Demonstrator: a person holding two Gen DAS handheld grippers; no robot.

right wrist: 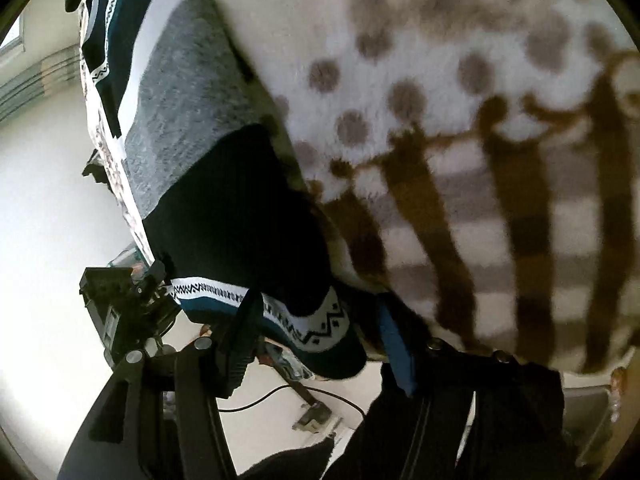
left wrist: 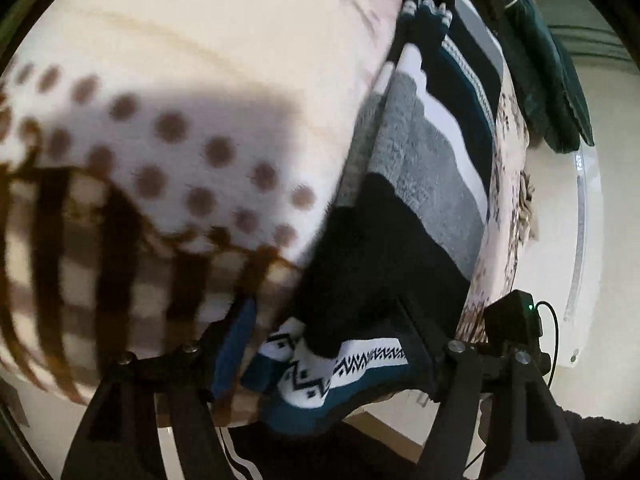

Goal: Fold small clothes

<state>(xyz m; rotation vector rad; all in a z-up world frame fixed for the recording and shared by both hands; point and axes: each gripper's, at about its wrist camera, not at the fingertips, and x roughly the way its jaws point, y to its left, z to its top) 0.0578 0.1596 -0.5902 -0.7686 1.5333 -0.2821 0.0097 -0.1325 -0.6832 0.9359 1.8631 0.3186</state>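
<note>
A polka-dot blanket [left wrist: 192, 128] and, beyond, a dark jacket [left wrist: 548, 80].

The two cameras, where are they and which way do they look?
Left wrist view: sits on the left claw, looks forward and down at the striped knit garment on the dotted blanket; its own two fingers show, and the other claw.
Right wrist view: sits on the right claw, looks down at the same garment hem; its own fingers show.
Shared: the striped knit garment and the dotted blanket.

left gripper [left wrist: 328, 332] open over striped sweater [left wrist: 400, 216] on dotted blanket [left wrist: 180, 120].
</note>
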